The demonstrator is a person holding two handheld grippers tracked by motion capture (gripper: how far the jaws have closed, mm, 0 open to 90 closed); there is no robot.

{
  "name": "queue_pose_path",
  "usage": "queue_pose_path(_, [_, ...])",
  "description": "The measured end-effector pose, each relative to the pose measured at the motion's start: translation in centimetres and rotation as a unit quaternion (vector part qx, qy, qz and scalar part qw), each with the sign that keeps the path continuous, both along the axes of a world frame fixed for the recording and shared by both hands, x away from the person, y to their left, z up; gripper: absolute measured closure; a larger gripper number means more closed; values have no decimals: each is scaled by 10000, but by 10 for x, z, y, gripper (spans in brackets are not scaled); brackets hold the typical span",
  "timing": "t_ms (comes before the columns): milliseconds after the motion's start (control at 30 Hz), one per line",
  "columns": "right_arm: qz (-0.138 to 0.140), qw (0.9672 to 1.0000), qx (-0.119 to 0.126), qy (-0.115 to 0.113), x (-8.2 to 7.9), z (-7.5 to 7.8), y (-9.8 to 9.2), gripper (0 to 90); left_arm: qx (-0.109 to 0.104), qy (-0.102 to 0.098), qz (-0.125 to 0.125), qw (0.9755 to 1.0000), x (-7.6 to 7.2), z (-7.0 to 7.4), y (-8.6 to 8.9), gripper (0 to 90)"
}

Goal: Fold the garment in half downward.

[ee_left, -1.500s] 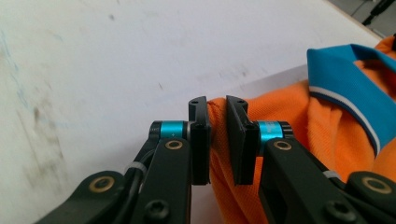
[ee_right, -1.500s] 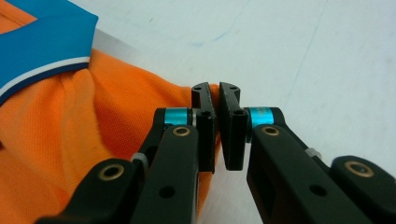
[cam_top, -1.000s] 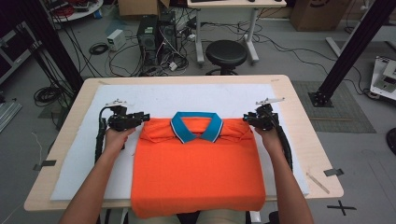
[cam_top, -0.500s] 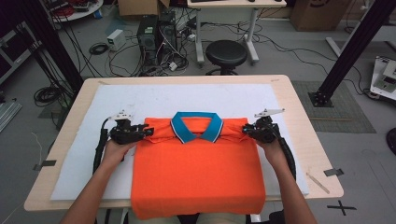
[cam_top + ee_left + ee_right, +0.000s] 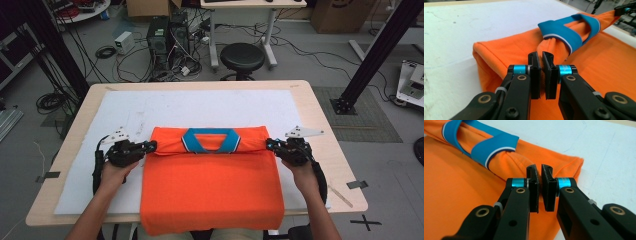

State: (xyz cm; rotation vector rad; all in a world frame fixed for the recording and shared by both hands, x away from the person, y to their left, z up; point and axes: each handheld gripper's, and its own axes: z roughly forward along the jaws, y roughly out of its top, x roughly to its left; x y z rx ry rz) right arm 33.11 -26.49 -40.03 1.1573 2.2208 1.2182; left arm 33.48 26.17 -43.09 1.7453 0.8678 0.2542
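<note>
While the orange polo shirt (image 5: pixel 210 190) lies folded on the white mat (image 5: pixel 210 107), the left gripper (image 5: pixel 150 145) and right gripper (image 5: pixel 270 145) each pinch its folded top corners, jaws nearly closed on cloth beside the blue collar (image 5: pixel 210 140).

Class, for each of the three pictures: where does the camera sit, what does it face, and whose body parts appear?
High view: above the table, facing down; forearms, left gripper, right gripper.
Left gripper view: rides that gripper, facing the orange shirt.
Right gripper view: likewise, own jaws, shirt.
Shared: blue collar.
</note>
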Motion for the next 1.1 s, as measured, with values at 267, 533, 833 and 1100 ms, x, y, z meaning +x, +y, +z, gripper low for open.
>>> queue_pose_path(267, [87, 9998, 133, -125, -42, 2, -7, 859, -124, -21, -308, 9994, -39, -2, 5, 851])
queue_pose_path(533, [157, 9998, 100, 34, -68, -4, -11, 821, -173, 142, -446, 9988, -54, -7, 4, 678])
queue_pose_path(833, [-428, 9991, -22, -35, -39, -2, -2, 532, 58, 163, 582, 9982, -7, 0, 4, 403])
queue_pose_path(1100, [-940, 9952, -92, 253, 24, -10, -1, 449, 329, 701, 849, 9934, 41, -8, 2, 364])
